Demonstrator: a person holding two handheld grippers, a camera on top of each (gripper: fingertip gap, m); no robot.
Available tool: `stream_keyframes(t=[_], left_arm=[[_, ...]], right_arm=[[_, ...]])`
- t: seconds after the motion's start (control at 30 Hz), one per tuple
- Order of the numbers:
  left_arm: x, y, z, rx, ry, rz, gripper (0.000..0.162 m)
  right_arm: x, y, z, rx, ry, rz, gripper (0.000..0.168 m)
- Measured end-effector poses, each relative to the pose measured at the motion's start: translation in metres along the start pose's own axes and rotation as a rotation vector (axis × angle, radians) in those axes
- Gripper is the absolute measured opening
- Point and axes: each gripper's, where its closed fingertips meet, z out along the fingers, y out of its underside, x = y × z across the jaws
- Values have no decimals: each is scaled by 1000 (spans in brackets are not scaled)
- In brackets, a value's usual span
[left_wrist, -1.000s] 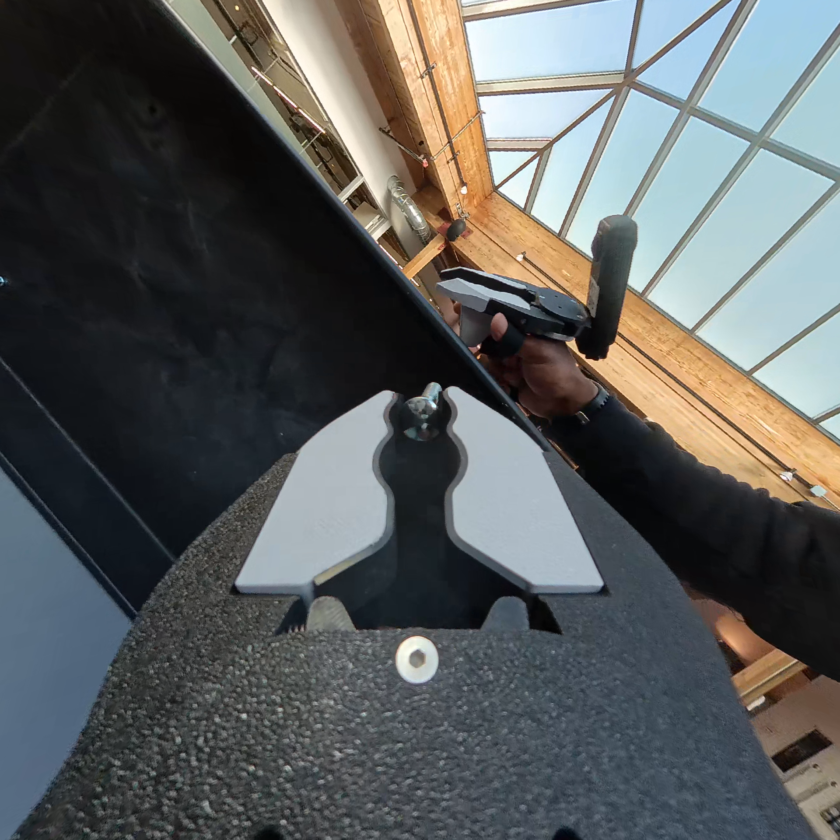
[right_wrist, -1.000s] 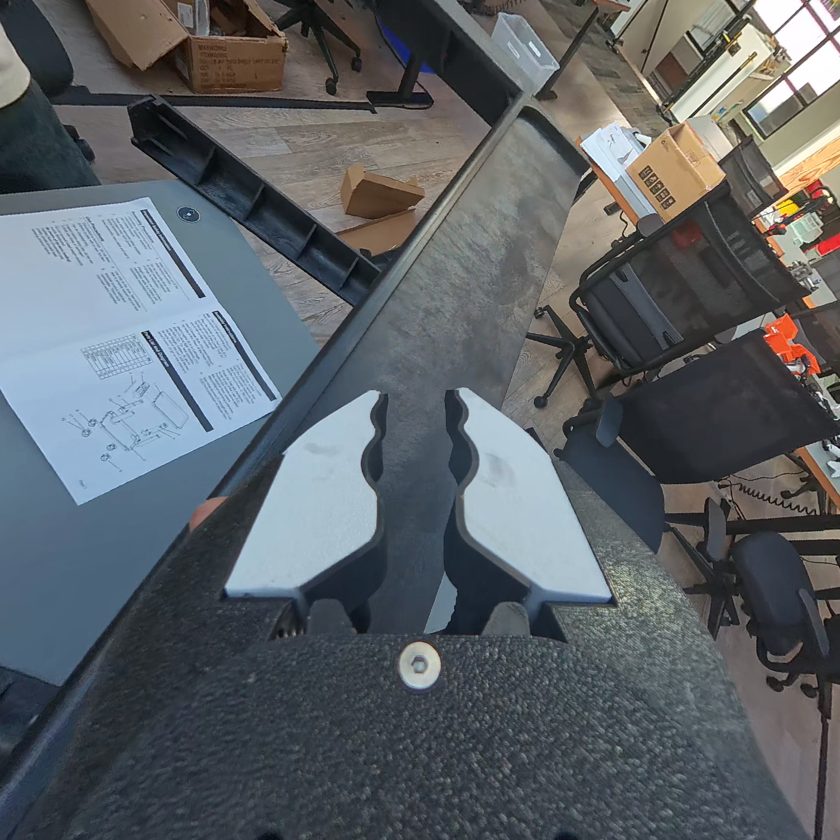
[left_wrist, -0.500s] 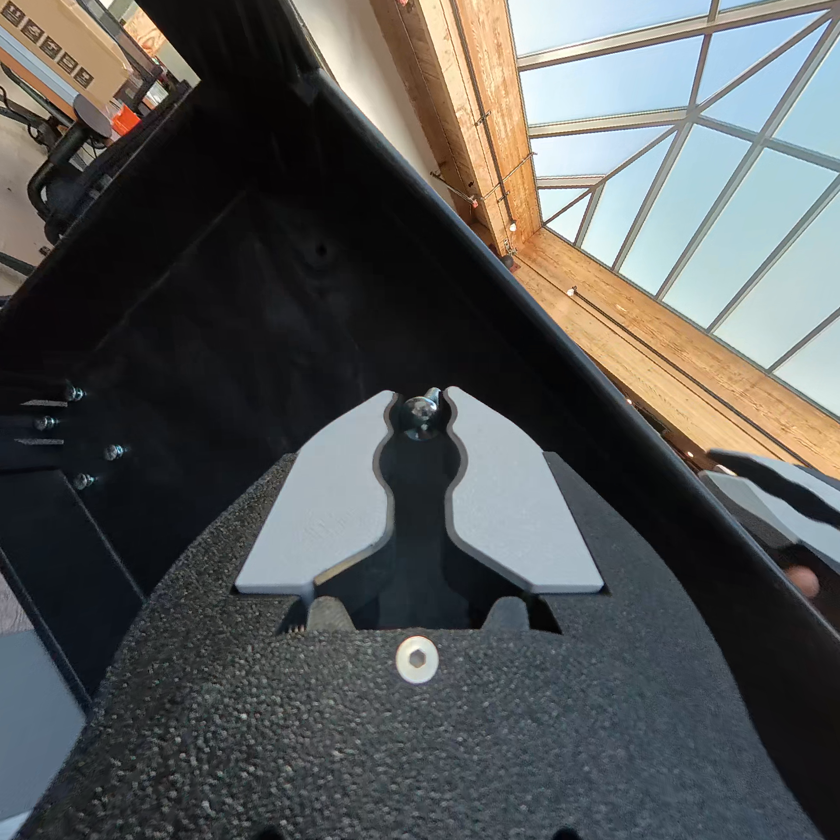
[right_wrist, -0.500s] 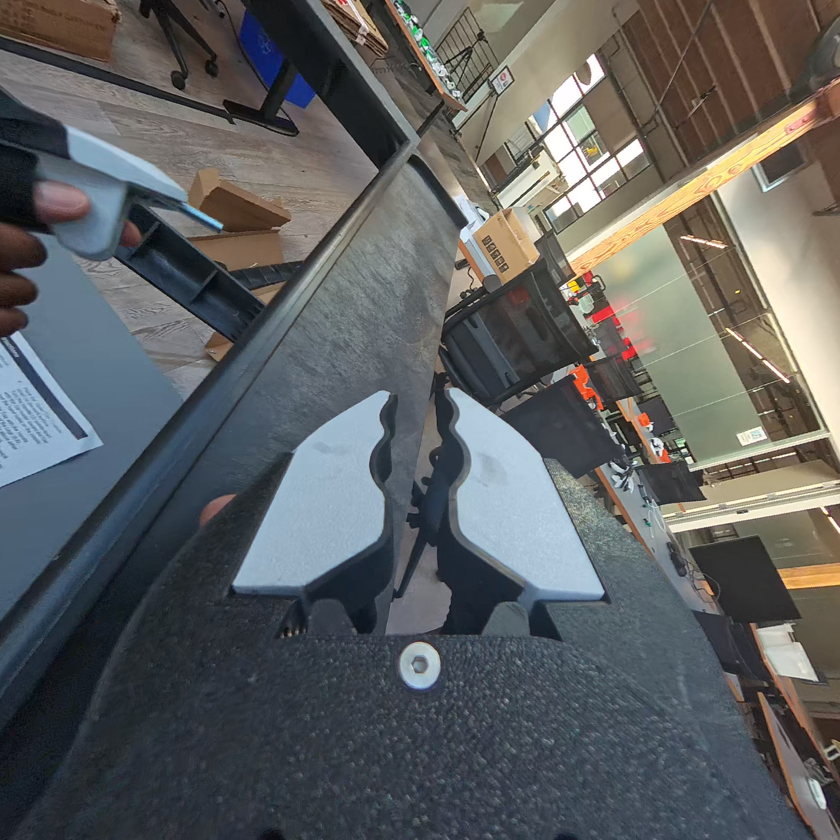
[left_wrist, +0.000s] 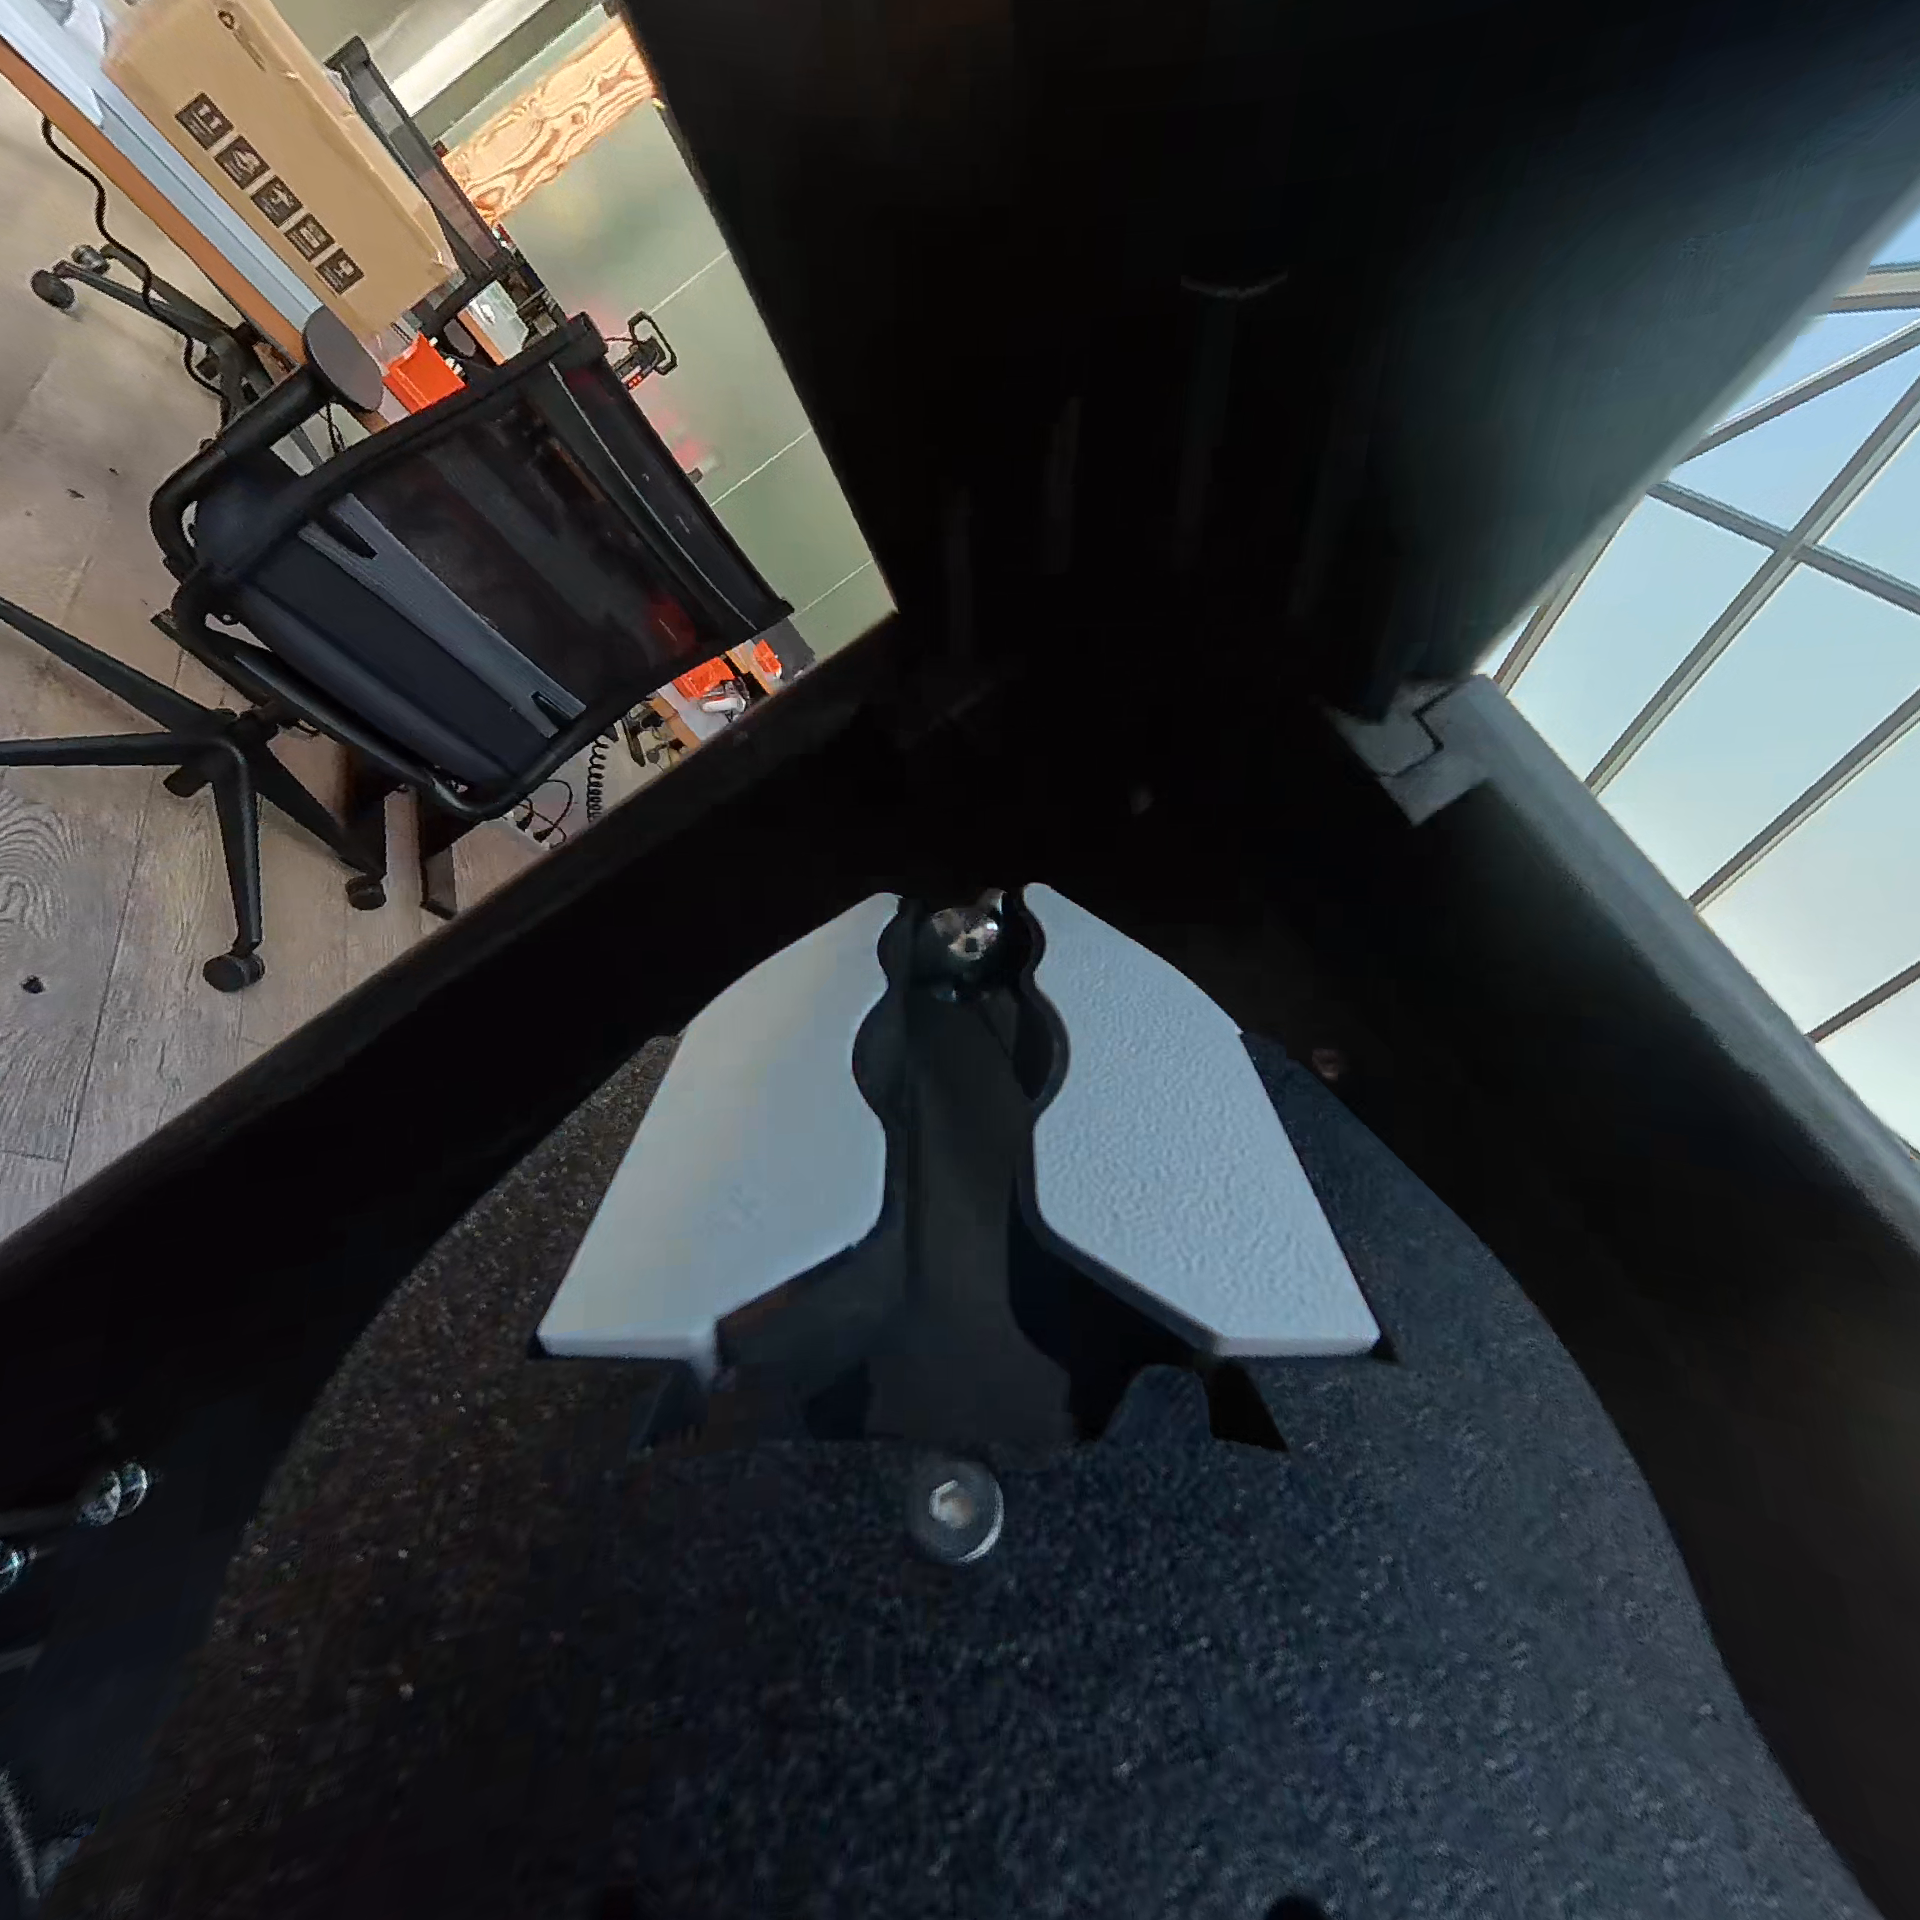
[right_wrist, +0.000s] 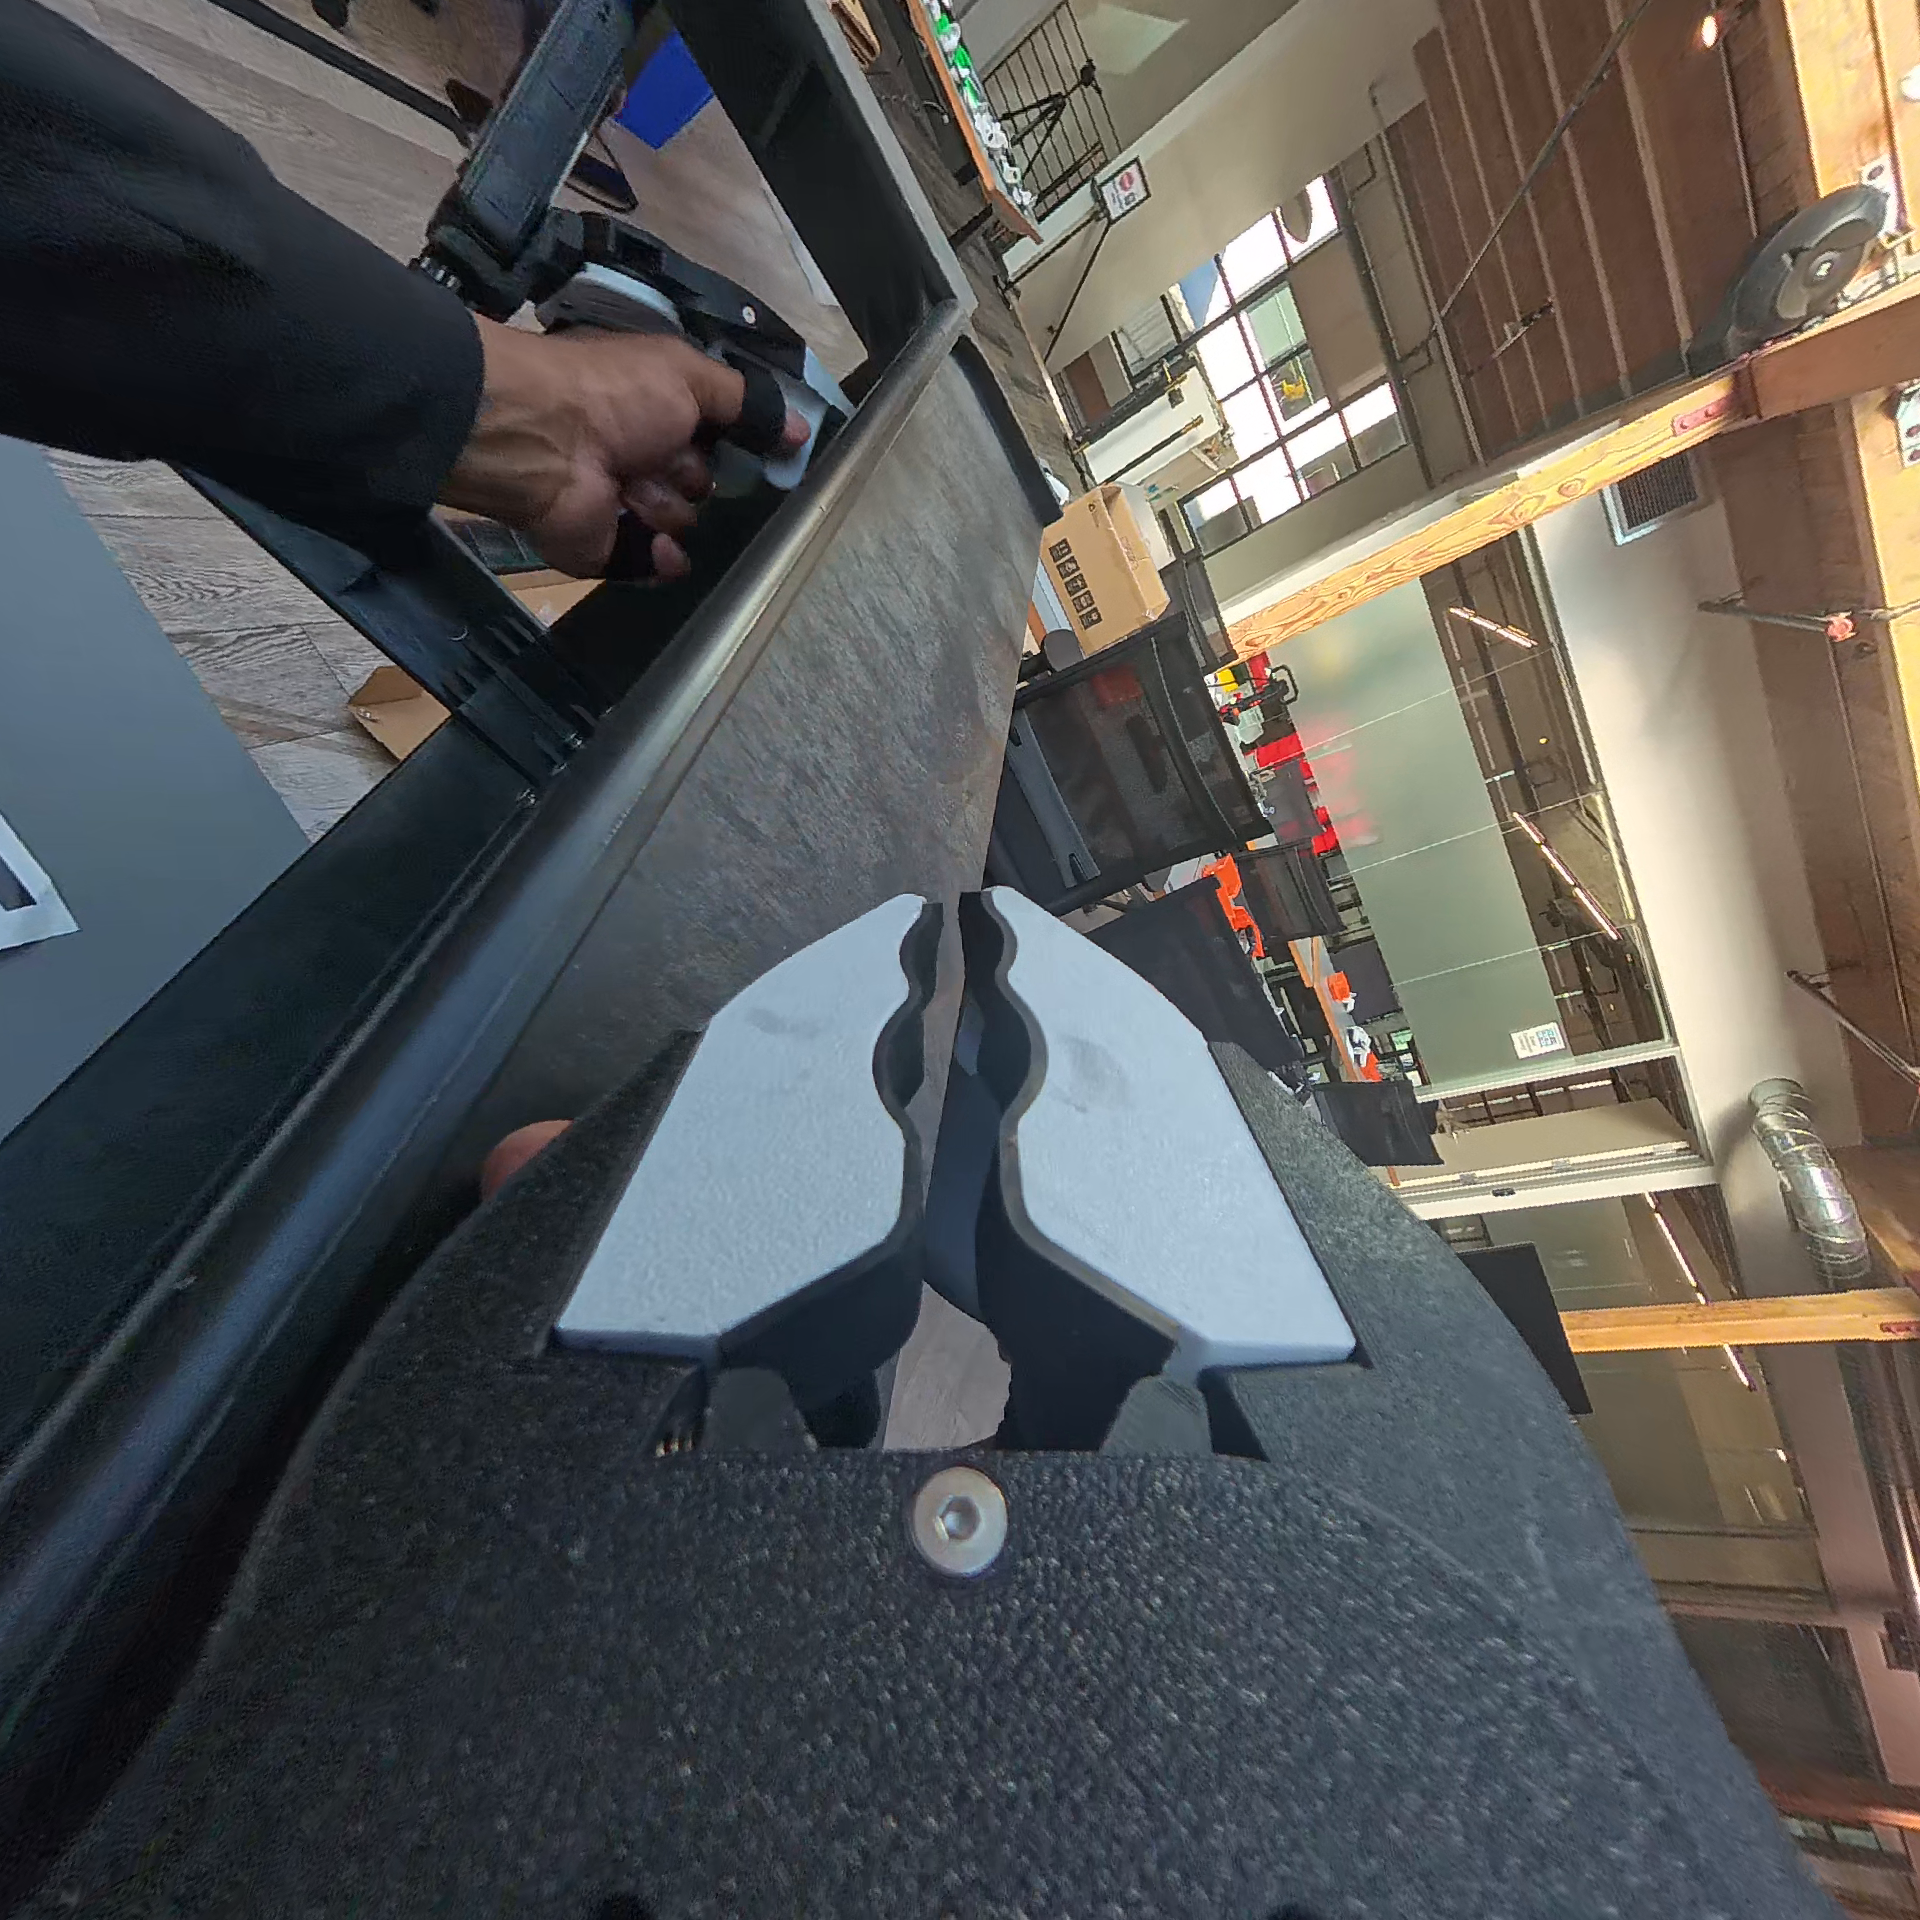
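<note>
Left hand-held gripper (left_wrist: 964, 914) pinches a shiny round-headed screw (left_wrist: 964, 928); right hand-held gripper (right_wrist: 951, 914) clamps a matte black panel (right_wrist: 831, 665).

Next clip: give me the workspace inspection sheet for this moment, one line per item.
Surface: grey tabletop, bare where seen; a printed sheet's corner at the edge.
Job's things: large black panel tilted up; silver screw.
Clutter: cardboard scrap on the floor.
Grippers: left gripper shut on the screw under the panel; right gripper nearly closed along the panel's edge, grip unclear.
Cables: coiled cord beyond the chair.
Surroundings: mesh office chair, cardboard box, skylight.
</note>
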Motion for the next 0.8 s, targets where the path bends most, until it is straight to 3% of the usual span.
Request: stream_keyframes(t=[0.17, 0.8], left_arm=[[-6, 3, 17, -35, -3, 9, 16], [2, 9, 26, -109, -9, 72, 17]], right_arm=[[-1, -1, 0, 3, -1, -3, 3], [-2, -2, 0, 9, -2, -14, 0]])
